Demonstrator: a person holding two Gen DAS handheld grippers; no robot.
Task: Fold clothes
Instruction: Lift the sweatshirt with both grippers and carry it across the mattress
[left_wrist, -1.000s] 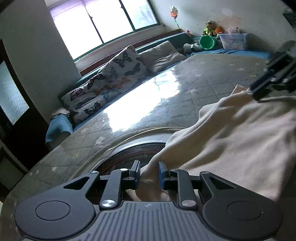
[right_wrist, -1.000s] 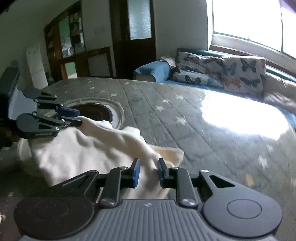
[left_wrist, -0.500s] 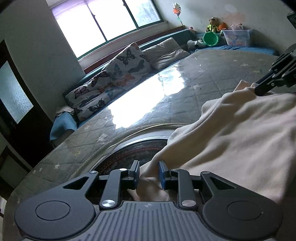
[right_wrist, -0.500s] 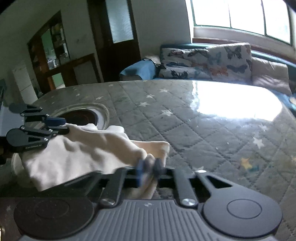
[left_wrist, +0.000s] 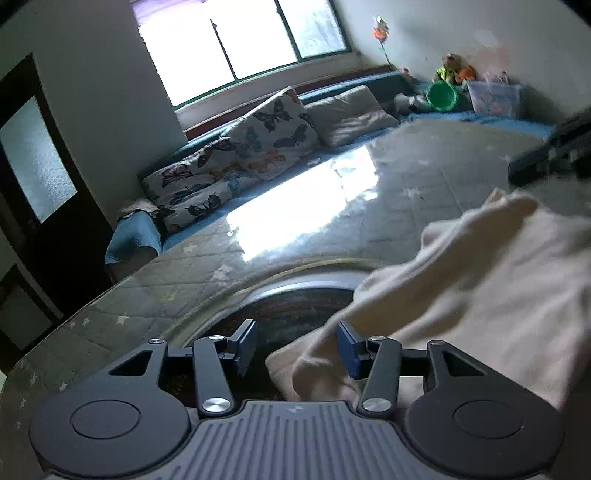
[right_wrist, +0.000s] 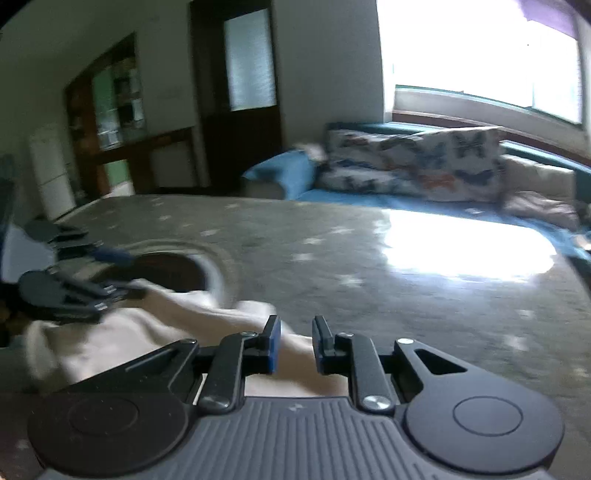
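Note:
A cream garment lies bunched on the grey quilted table cover, draped over the rim of a round dark opening. My left gripper is open, its blue pads standing well apart on either side of a cloth corner. In the right wrist view that left gripper shows blurred at the garment's far end. My right gripper keeps a narrow gap with cream cloth in it. It also shows as a dark blur just above the cloth's far tip.
Butterfly-print cushions and plain pillows line a blue bench under the window. A green bucket, toys and a plastic box sit in the corner. A dark door and a white fridge stand beyond the table.
My left gripper has opened and let go of the cloth corner. The right gripper has swung and risen slightly, its gap unchanged. The garment has sagged lower onto the table.

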